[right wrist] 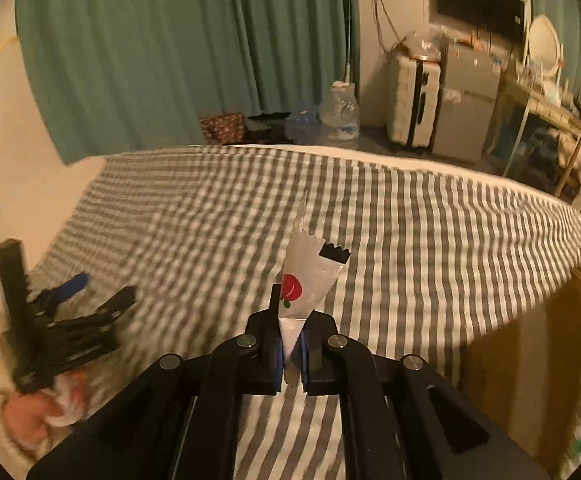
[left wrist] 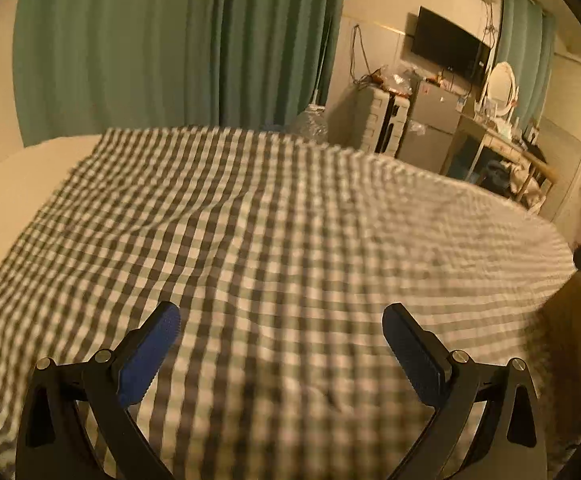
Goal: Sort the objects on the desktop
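L gripper (left wrist: 280, 318) is hanging wide open w/ nothing in it over the gingham bedsheet (left wrist: 250, 216); in the right wrist view it's showing far left, apart from the R one. R gripper (right wrist: 291, 354) is pinching a torn snack wrapper (right wrist: 310, 276) by its narrow bottom end, held up above the sheet. Risk, imo: grip is biting only a thin sliver of slick foil, so a quick swing could let it slide out or tear more. Wrapper is looking silvery, jagged black top edge, red printed spot, crumpled, prob. empty.

Bed (left wrist: 470, 216) under a wrinkled grey-and-white checked sheet (left wrist: 250, 220) spread directly across it.
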`<state>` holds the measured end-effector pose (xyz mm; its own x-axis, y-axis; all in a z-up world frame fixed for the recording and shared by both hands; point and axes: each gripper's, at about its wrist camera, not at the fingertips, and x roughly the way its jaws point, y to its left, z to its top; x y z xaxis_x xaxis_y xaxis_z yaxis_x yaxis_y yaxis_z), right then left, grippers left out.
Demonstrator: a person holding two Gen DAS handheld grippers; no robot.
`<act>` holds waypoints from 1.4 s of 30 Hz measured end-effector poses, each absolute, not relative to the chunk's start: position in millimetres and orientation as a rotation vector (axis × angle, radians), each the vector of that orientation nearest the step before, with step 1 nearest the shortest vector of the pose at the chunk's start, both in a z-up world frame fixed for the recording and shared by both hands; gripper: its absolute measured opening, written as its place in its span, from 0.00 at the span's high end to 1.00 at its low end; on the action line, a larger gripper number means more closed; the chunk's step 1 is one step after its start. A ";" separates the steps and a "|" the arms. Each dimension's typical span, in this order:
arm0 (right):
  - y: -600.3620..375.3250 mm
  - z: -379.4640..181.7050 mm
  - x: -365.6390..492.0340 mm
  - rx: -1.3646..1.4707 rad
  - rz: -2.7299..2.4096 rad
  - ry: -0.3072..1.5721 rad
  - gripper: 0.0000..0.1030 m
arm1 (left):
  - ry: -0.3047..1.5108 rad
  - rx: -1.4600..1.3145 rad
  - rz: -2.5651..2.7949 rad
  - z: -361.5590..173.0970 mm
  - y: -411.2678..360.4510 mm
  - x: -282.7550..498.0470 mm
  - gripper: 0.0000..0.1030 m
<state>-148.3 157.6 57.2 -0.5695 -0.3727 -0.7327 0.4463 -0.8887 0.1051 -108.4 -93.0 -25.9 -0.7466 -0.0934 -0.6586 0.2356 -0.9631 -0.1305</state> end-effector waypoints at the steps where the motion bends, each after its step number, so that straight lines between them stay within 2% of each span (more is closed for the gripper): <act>1: 165.5 67.5 -139.9 1.099 -2.432 0.108 0.95 | 0.319 1.014 -2.772 -14.2 -88.0 -101.8 0.00; 4: 189.8 114.3 -109.4 1.032 -2.472 0.153 0.95 | 0.351 0.968 -2.817 32.7 -69.6 -84.9 0.00; 9: 242.8 218.4 -81.3 0.893 -2.583 0.085 0.95 | 0.191 0.858 -2.865 133.6 -22.9 -69.2 0.00; 12: 272.4 269.1 -70.0 0.865 -2.621 0.116 0.95 | 0.255 0.797 -2.886 186.0 -1.6 -56.9 0.00; 16: 306.8 294.9 -56.5 0.924 -2.644 0.228 0.95 | 0.190 0.740 -2.855 235.4 48.0 -42.1 0.00; 20: 348.3 282.0 -51.0 0.955 -2.661 0.185 0.94 | 0.266 0.798 -2.879 224.6 94.4 -34.9 0.00; 25: 387.7 217.1 -72.9 1.129 -2.622 0.188 0.94 | 0.338 0.924 -2.860 157.7 130.1 -30.8 0.00; 28: 412.0 175.9 -84.9 1.221 -2.605 0.110 0.93 | 0.272 0.990 -2.808 116.5 139.7 -32.0 0.00; 29: 416.0 162.8 -87.3 1.225 -2.613 0.089 0.90 | 0.243 1.012 -2.785 105.6 139.9 -35.4 0.00; 30: 419.0 156.9 -87.6 1.213 -2.625 0.082 0.81 | 0.223 1.034 -2.759 98.8 140.2 -38.4 0.00; 31: 420.9 150.1 -87.8 1.194 -2.643 0.074 0.36 | 0.201 1.067 -2.717 91.9 137.7 -43.7 0.00; 32: 419.9 141.1 -88.4 1.199 -2.675 0.085 0.02 | 0.200 1.087 -2.677 87.3 133.5 -47.1 0.00; 37: 409.7 129.9 -71.8 1.057 -2.761 0.037 0.02 | 0.304 1.072 -2.655 87.0 116.6 -37.0 0.00; 42: 381.8 144.9 -22.6 0.928 -2.768 0.050 0.02 | 0.226 1.046 -2.693 94.9 122.8 -17.7 0.00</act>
<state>-22.6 381.8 144.9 -0.7761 -0.1975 -0.5989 0.2188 -0.9750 0.0380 -17.7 122.8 94.9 -0.7140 -0.1686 -0.6795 0.2795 -0.9585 -0.0559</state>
